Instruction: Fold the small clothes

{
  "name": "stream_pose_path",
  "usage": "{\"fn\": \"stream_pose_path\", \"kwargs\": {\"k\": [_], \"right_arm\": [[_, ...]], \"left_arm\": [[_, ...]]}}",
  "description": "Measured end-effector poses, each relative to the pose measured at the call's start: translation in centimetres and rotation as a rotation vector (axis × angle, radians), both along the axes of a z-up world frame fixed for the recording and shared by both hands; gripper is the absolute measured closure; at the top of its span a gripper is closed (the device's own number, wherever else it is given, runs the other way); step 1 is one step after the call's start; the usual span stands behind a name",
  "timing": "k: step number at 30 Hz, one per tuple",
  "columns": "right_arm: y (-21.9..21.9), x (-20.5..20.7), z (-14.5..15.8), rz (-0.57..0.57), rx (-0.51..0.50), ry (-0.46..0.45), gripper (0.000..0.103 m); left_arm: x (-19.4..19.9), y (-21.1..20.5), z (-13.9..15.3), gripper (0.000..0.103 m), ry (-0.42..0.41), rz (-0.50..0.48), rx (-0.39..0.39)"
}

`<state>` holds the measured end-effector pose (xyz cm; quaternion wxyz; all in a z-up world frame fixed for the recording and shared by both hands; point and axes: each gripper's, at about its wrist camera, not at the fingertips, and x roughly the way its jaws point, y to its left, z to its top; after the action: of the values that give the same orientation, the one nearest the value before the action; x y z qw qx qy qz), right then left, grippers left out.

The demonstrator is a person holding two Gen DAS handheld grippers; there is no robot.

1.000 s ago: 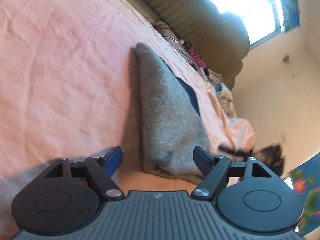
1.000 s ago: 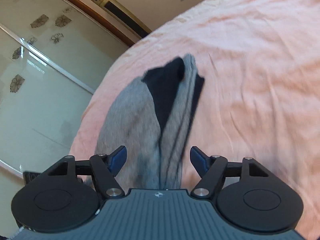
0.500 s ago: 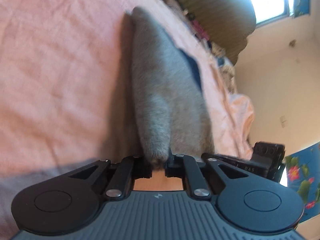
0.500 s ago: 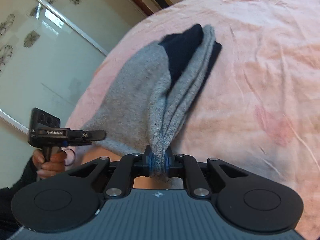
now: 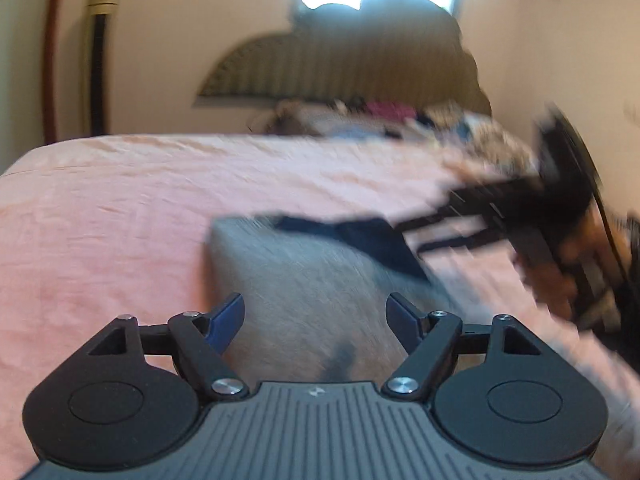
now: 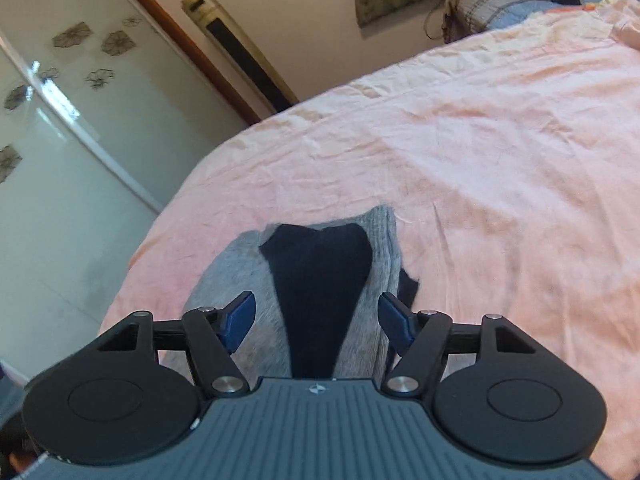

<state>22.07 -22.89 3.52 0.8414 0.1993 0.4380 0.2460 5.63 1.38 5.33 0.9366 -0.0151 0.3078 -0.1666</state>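
Observation:
A small grey garment with a dark navy patch [image 6: 320, 276] lies folded on the pink bedsheet [image 6: 500, 168]. In the left wrist view the grey garment [image 5: 312, 292] lies just ahead of the open, empty left gripper [image 5: 316, 316]. The right gripper [image 6: 316, 316] is open and empty, its blue fingertips [image 6: 240, 316] on either side of the garment's near end. The right gripper with the hand holding it shows blurred in the left wrist view [image 5: 560, 216], to the right of the garment.
A padded headboard [image 5: 340, 68] and a pile of clothes and bedding [image 5: 400, 120] lie at the far end of the bed. A glass sliding door [image 6: 60, 140] and a tall floor-standing unit [image 6: 240, 52] stand beyond the bed's left edge.
Both grippers were shut on the garment's near edge half a second ago; both are open now and the garment lies flat, folded. The left view has swung to level.

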Motion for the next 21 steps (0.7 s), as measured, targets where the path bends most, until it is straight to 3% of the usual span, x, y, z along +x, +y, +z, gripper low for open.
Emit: {"fn": "stream_pose_path", "kwargs": {"k": [1, 3, 5, 7, 10, 11, 13, 14, 15, 17, 20, 21], "right_arm": [[0.8, 0.7, -1.0, -0.001, -0.022, 0.012, 0.052], [1.7, 0.7, -2.0, 0.035, -0.062, -0.001, 0.088], [0.3, -0.2, -1.6, 0.053, -0.063, -0.037, 0.092], [-2.1, 0.3, -2.2, -0.007, -0.044, -0.019, 0.099], [-2.1, -0.3, -3.0, -0.002, -0.004, -0.034, 0.099], [-1.9, -0.8, -2.6, -0.004, -0.002, -0.043, 0.096], [-2.5, -2.2, -1.7, -0.029, 0.050, -0.037, 0.055], [-3.1, -3.4, -1.1, -0.043, 0.084, -0.047, 0.040], [-3.5, -4.6, -0.9, -0.042, 0.111, -0.059, 0.015], [-3.9, -6.5, -1.2, 0.007, 0.133, -0.019, 0.015], [-2.7, -7.0, -2.7, 0.034, 0.120, 0.058, 0.019], [-2.1, -7.2, -2.8, 0.040, 0.121, 0.035, 0.020]], "left_arm": [[-0.1, -1.3, -1.4, 0.025, 0.005, -0.015, 0.056], [-1.1, -2.4, -3.4, 0.025, -0.062, -0.009, 0.157], [-1.9, -2.5, -3.9, 0.025, -0.096, -0.026, 0.179], [-2.1, -2.0, -3.8, 0.025, -0.098, -0.038, 0.161], [-1.3, -2.1, -3.8, 0.022, -0.096, -0.035, 0.148], [-1.4, -2.0, -3.5, 0.022, -0.093, -0.035, 0.141], [-1.3, -0.7, -2.4, 0.022, -0.084, -0.037, 0.067], [-1.6, 0.6, -1.8, 0.022, -0.076, -0.028, 0.012], [-1.5, 2.3, -1.5, 0.021, -0.054, -0.006, -0.055], [-0.4, 5.3, -1.9, 0.021, 0.040, 0.049, -0.197], [3.4, 8.1, -4.4, 0.022, 0.258, 0.117, -0.395], [4.0, 8.1, -4.7, 0.021, 0.247, 0.116, -0.429]]}}
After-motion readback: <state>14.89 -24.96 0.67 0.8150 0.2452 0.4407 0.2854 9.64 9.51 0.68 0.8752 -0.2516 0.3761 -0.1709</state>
